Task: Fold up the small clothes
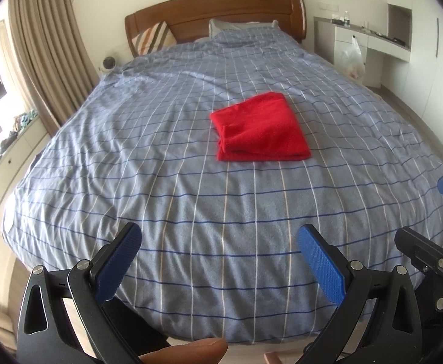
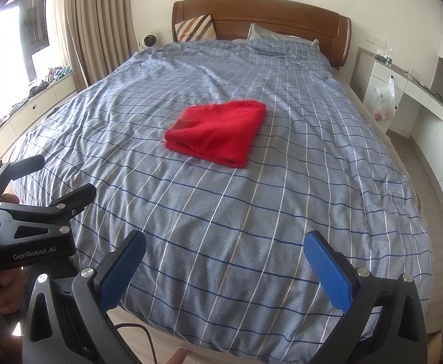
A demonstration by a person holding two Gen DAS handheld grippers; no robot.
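I had both claws hanging over the foot of the bed (image 1: 172,163), side by side and well back from the work. My left claw (image 1: 218,261) stood wide open, its blue pads (image 1: 116,265) spread far apart with only the checked cover between them; it had hold of nothing. My right claw (image 2: 224,268) was just the same, spread wide and gripping nothing.

The red cloth (image 1: 259,127) lay folded into a neat, thick rectangle on the cover, well ahead of both claws and touched by neither. From the left claw it sat ahead and a little to the right; from the right claw, the cloth (image 2: 218,132) sat ahead and slightly to the left, its layered edge turned toward me.

Far beyond it I saw the wooden headboard (image 2: 260,15) with a striped pillow (image 2: 195,27) leaning on it. Curtains (image 1: 43,48) hung off to the left of the claws, and a white desk (image 2: 403,91) with a plastic bag (image 2: 383,97) stood off to the right.

In the right view, the left claw's black body appeared just beside mine, on its left.
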